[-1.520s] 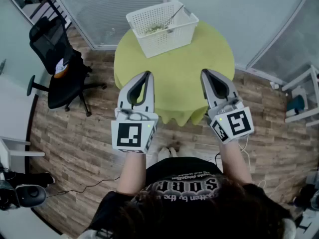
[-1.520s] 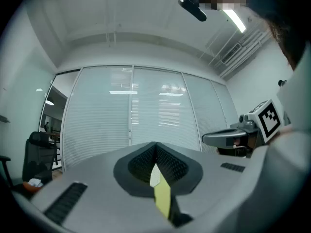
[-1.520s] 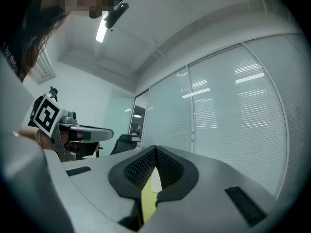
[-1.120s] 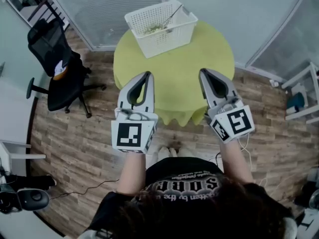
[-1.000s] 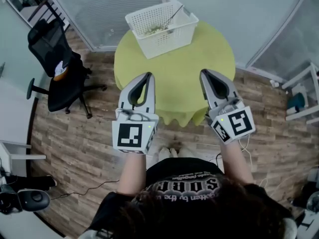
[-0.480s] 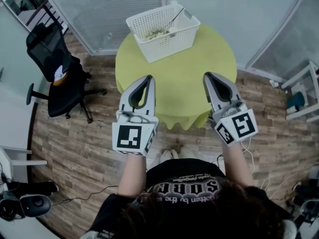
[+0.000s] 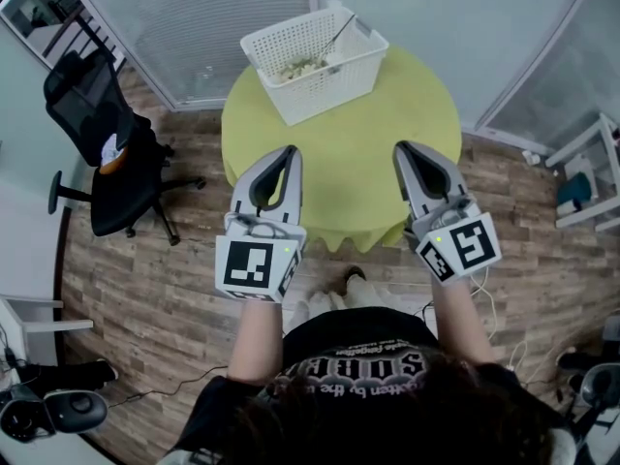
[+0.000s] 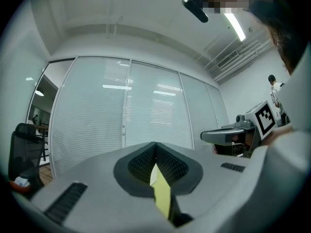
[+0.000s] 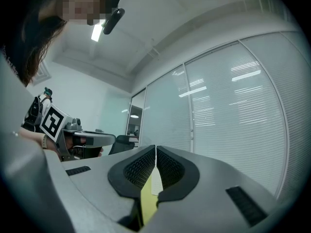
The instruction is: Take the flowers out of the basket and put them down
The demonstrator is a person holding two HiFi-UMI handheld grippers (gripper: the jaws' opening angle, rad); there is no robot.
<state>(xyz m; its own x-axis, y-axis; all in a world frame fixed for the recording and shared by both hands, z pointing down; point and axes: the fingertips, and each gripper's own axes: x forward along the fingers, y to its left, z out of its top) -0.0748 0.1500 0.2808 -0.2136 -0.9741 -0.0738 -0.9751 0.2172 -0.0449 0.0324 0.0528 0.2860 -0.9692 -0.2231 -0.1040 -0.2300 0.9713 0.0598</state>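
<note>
The left tongs (image 7: 287,153) are fully closed, their ribbed pads pressed together with nothing between them. The right tongs (image 7: 403,149) are closed the same way and also hold nothing. Both are held level and side by side, tips pointing toward 12 o'clock, over the near edge of a round bench (image 7: 339,168) covered in a yellow-green cloth: the left at about 7 o'clock on the bench, the right at about 5 o'clock.

At the far edge of the bench, around 12 o'clock, stands a white plastic lattice basket (image 7: 326,91), well apart from both tongs. Inside it lie the flowers (image 7: 302,67), a small pale, greenish bunch on the basket floor, with one thin stem leaning up against the far rim.

Nothing of the task looks done: the flowers are in the basket and untouched. Left to do, as I judge it: reach forward, open, grip, lift out and set down.

A black office chair (image 7: 108,148) stands at 9 o'clock on the wooden floor (image 7: 155,289).
</note>
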